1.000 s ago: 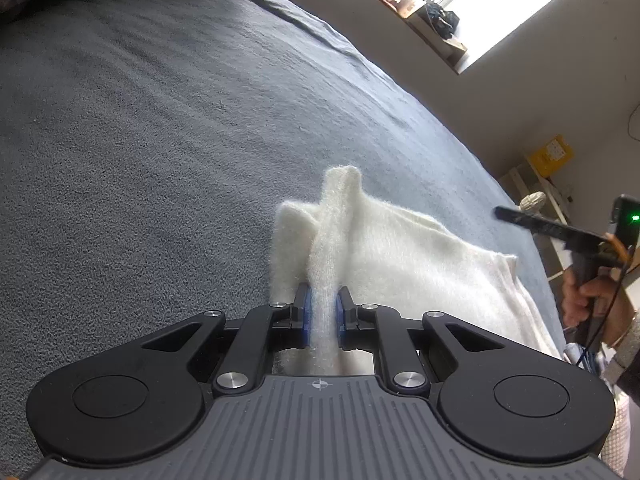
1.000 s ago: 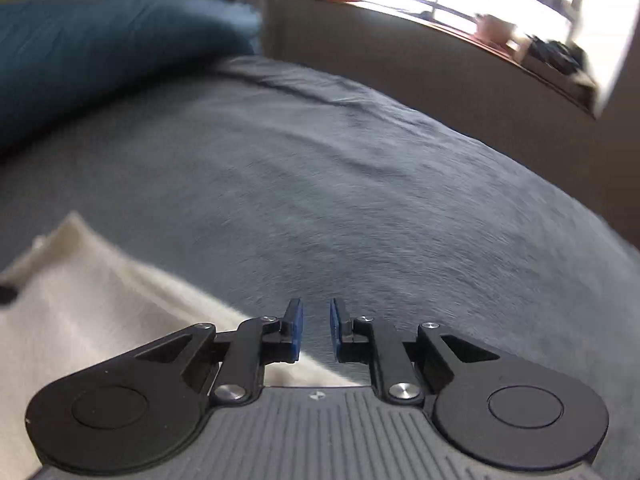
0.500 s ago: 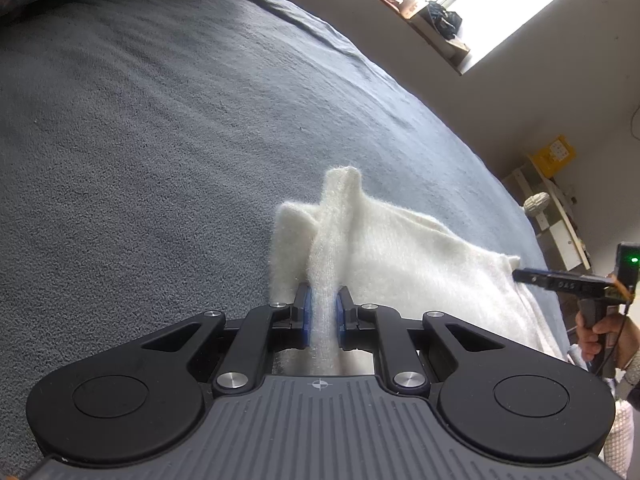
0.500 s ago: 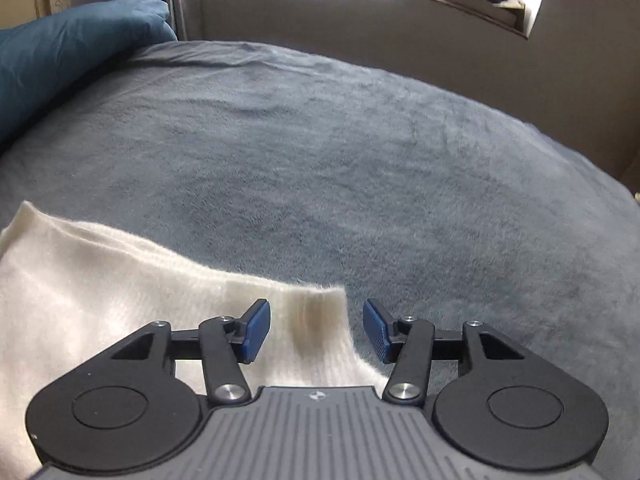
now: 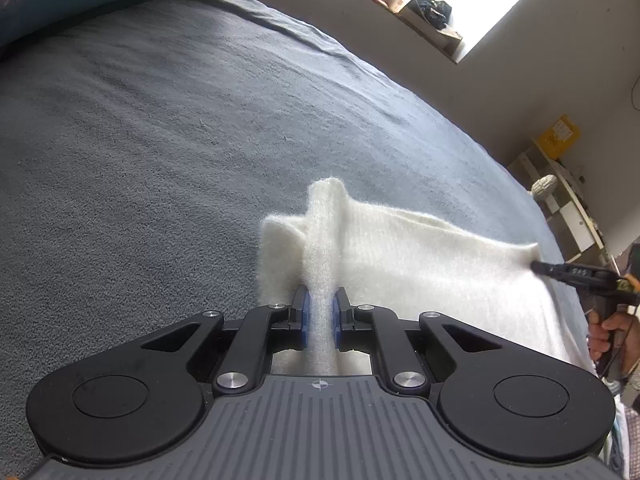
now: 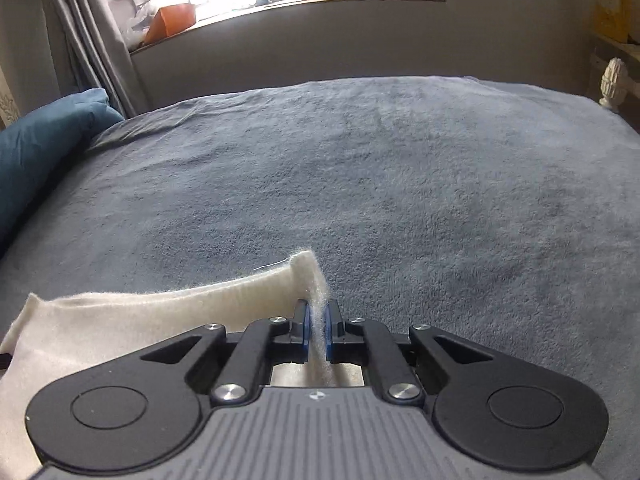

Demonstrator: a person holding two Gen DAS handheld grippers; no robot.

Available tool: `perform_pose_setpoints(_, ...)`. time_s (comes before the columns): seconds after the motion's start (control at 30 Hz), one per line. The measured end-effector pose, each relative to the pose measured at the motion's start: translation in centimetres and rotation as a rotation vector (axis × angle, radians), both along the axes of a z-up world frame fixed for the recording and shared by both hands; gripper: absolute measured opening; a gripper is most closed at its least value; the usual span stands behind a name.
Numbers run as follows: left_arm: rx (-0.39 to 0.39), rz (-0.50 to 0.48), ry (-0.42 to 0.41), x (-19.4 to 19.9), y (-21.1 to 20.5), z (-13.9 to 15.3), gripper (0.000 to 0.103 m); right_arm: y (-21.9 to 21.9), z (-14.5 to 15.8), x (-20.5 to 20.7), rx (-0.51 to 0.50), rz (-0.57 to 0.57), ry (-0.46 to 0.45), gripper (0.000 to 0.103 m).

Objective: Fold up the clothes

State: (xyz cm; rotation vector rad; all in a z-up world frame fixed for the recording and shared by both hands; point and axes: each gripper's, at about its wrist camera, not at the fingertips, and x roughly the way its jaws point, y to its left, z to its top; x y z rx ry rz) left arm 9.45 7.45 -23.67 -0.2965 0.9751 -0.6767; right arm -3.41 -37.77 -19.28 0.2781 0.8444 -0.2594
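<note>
Lying on the grey fleece bed cover (image 6: pixel 400 184), the fluffy white knitted garment (image 5: pixel 420 256) has two corners pinched up. The left gripper (image 5: pixel 320 312) is closed tightly on one raised corner. The right gripper (image 6: pixel 316 320) has just closed its jaws and now clamps the other corner between its blue pads (image 6: pixel 306 328).

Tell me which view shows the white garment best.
Left wrist view. There the white garment spreads across the grey bedspread between both pinched corners: the left gripper holds one, the right gripper the far one. The right wrist view shows only one edge strip running to its own pinched corner.
</note>
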Motion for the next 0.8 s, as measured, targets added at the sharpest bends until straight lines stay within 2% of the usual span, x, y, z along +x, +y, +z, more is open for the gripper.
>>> perform_pose_setpoints(0.13, 0.007, -0.001, 0.002, -0.1, 0.0, -0.1, 0.011, -0.7, -1.7, -0.3, 0.027, -0.045, 0.006, 0.009)
perform_pose_setpoints(0.2, 0.008, 0.0, 0.001, -0.1, -0.1, -0.1, 0.012, -1.1, -1.5, -1.1, 0.049, -0.073, -0.017, 0.016)
perform_pose_setpoints(0.23, 0.01, 0.001, -0.001, -0.1, -0.1, -0.1, 0.011, -1.3, -0.7, -1.8, 0.054, -0.086, -0.043, 0.028)
perform_pose_setpoints(0.27, 0.012, 0.003, -0.004, -0.2, -0.2, 0.0, 0.012, -1.5, 0.0, -2.5, 0.06, -0.099, -0.07, 0.036)
perform_pose_setpoints(0.3, 0.014, 0.004, -0.009, -0.2, -0.2, 0.0, 0.013, -1.8, 0.8, -3.2, 0.066, -0.112, -0.096, 0.036)
perform_pose_setpoints(0.33, 0.019, 0.006, -0.017, -0.3, -0.3, 0.1, 0.015, -1.5, 1.8, -4.0, 0.028, -0.117, -0.106, 0.035)
perform_pose_setpoints(0.37, 0.022, 0.009, -0.025, -0.4, -0.3, 0.4, 0.019, -1.0, 2.7, -4.7, -0.026, -0.114, -0.109, 0.035)
perform_pose_setpoints(0.43, 0.027, 0.017, -0.044, -0.7, -0.2, 0.8, 0.028, -0.1, 4.2, -6.2, -0.068, -0.084, -0.116, 0.032)
perform_pose_setpoints(0.47, 0.031, 0.029, -0.065, -1.0, -0.2, 1.3, 0.034, 0.5, 4.9, -7.0, -0.081, -0.068, -0.114, 0.032)
perform_pose_setpoints(0.53, 0.04, 0.047, -0.138, -2.1, 0.1, 2.7, 0.037, 1.9, 5.6, -8.3, -0.092, -0.019, -0.102, 0.027)
perform_pose_setpoints(0.67, -0.006, -0.005, -0.262, -4.6, 0.3, 5.3, 0.037, 4.3, 5.5, -10.6, -0.07, 0.079, -0.067, 0.021)
perform_pose_setpoints(0.73, -0.019, -0.09, -0.255, -5.7, -0.3, 5.6, 0.037, 4.4, 4.1, -11.4, -0.05, 0.073, -0.009, 0.018)
perform_pose_setpoints(0.8, 0.021, -0.168, -0.2, -6.5, -1.6, 4.5, 0.037, 3.8, 2.1, -12.1, -0.047, 0.028, 0.064, 0.015)
